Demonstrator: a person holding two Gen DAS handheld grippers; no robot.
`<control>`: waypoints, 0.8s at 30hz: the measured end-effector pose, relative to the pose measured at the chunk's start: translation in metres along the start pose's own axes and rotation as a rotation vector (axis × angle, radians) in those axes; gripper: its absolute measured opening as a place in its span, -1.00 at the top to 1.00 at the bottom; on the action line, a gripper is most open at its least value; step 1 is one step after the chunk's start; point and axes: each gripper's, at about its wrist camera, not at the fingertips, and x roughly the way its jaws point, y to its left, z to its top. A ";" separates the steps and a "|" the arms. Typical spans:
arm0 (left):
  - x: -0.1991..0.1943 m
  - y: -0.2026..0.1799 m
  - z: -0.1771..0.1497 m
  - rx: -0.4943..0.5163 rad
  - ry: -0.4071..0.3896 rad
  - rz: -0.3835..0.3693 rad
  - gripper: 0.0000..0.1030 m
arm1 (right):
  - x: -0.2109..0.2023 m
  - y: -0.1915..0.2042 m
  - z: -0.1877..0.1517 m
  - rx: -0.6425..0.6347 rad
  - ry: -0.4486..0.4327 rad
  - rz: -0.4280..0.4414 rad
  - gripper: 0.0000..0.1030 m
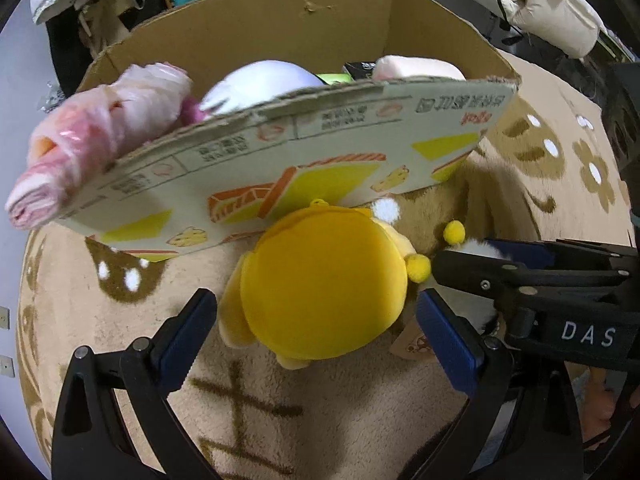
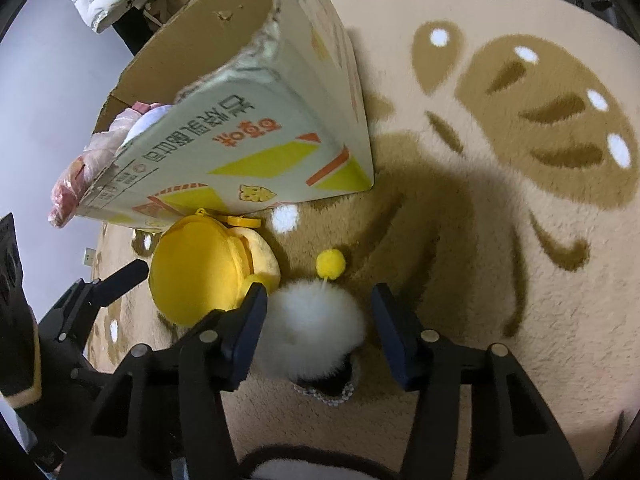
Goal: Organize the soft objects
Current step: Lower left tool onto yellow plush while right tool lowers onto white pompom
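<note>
Cardboard is forming the big box (image 1: pixel 256 28) that is standing on the beige rug (image 1: pixel 332 408). Its printed front flap (image 1: pixel 280 160) is leaning outward over the rug. Inside the box several soft things are lying together: a pink bundle wrapped in clear plastic (image 1: pixel 100 136) is hanging over the left rim, a round white plush (image 1: pixel 260 80) is sitting in the middle, and a pale pink soft piece (image 1: pixel 416 66) is resting near the right wall. Something green and something dark are showing between them, but I cannot tell what they are.

Outside the box, just below the flap, a yellow plush toy (image 1: pixel 320 284) is lying on the rug. The left gripper (image 1: pixel 316 332) is standing over it with its jaws spread to both sides of the toy; the pads (image 1: pixel 188 336) are not pressing on it, so this gripper is released.

Just beside the yellow toy a white fluffy ball (image 2: pixel 312 324) is lying on the rug, with a small yellow pompom (image 2: pixel 331 263) on a thin stalk above it. The right gripper (image 2: pixel 316 320) is reaching around this ball. Its left pad (image 2: pixel 246 336) is touching the fur, and the right pad is standing a little apart from it, so the ball is between the jaws but not yet grasped.
</note>
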 end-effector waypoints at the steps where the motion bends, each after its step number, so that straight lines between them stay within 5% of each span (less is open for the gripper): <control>1: 0.001 -0.002 0.000 0.009 0.000 0.004 -0.92 | 0.001 0.000 0.001 0.004 0.003 0.003 -0.07; 24: 0.033 -0.015 0.020 0.026 0.043 0.024 -0.92 | 0.005 -0.002 0.002 0.015 0.023 -0.006 0.00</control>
